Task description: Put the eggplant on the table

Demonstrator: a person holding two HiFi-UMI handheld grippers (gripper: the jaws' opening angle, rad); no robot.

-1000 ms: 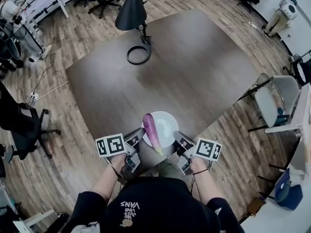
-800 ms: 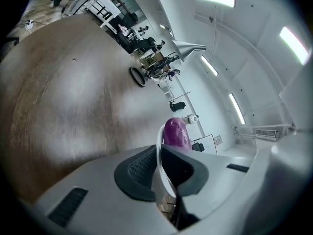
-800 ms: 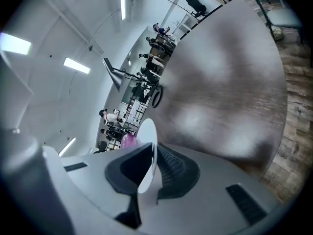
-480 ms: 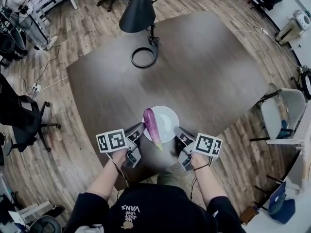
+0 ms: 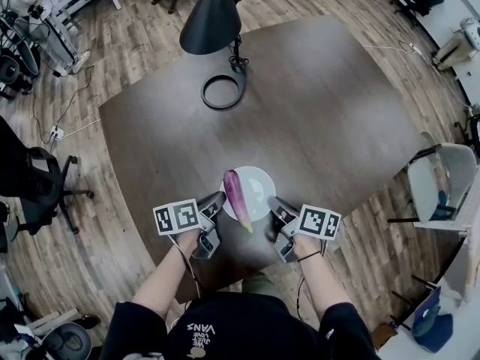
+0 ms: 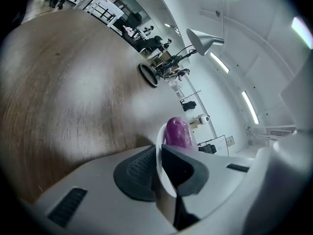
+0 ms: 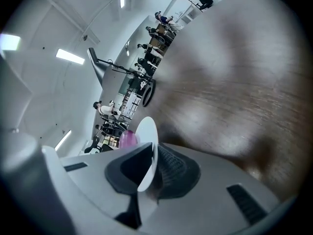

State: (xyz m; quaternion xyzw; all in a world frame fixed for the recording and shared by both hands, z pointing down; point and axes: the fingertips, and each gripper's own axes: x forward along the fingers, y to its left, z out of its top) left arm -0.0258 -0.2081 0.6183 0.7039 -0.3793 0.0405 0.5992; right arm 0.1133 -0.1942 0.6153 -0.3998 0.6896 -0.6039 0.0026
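A purple eggplant (image 5: 235,196) lies across a white plate (image 5: 260,184) that hangs just over the near part of the dark wooden table (image 5: 300,111). My left gripper (image 5: 217,202) is shut on the plate's left rim, and my right gripper (image 5: 276,207) is shut on its right rim. In the left gripper view the plate's edge (image 6: 160,146) runs between the jaws with the eggplant's end (image 6: 177,132) behind it. From the right gripper view the plate's rim (image 7: 147,151) is pinched the same way, and only a bit of the eggplant (image 7: 129,139) shows.
A black desk lamp (image 5: 214,28) with a ring base (image 5: 223,91) stands at the far side of the table. Office chairs (image 5: 37,193) are on the left, a grey chair (image 5: 442,178) on the right. The floor is wood planks.
Both grippers have carried the plate with the eggplant forward and lower, over the table's near part. Both grips on the rim are unchanged.
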